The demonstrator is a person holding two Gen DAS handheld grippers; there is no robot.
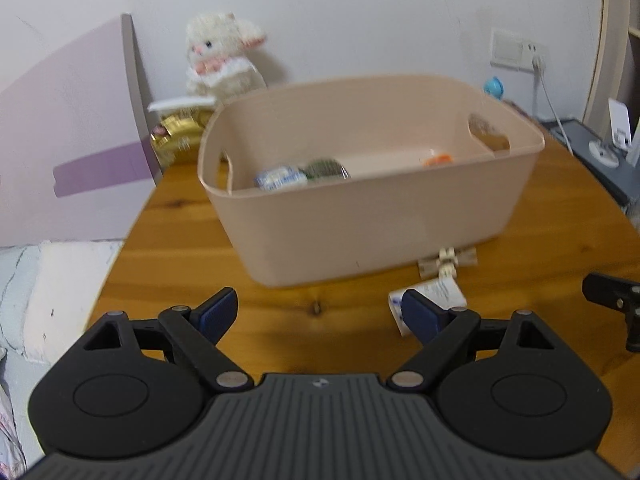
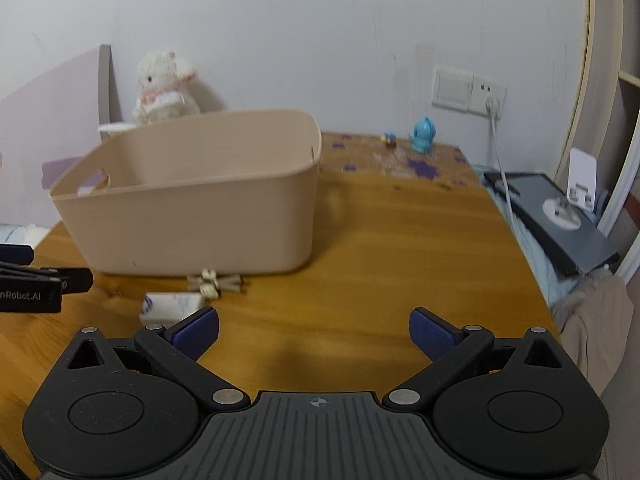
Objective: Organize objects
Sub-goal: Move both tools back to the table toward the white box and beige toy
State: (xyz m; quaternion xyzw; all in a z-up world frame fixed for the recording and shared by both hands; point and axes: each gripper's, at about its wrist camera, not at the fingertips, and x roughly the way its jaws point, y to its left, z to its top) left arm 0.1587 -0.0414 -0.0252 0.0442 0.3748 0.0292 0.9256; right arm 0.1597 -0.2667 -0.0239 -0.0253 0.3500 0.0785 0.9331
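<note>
A beige plastic bin stands on the wooden table. Inside it lie a blue-white packet, a dark green packet and an orange-white item. In front of the bin lie a small tan toy and a white box. My left gripper hangs open above the table before the bin, the white box beside its right finger. My right gripper is open over bare wood, right of the box.
A white plush rabbit and a gold-wrapped item sit behind the bin by the wall. A blue figurine stands at the back. A grey device lies off the right edge. The left gripper's side shows at left.
</note>
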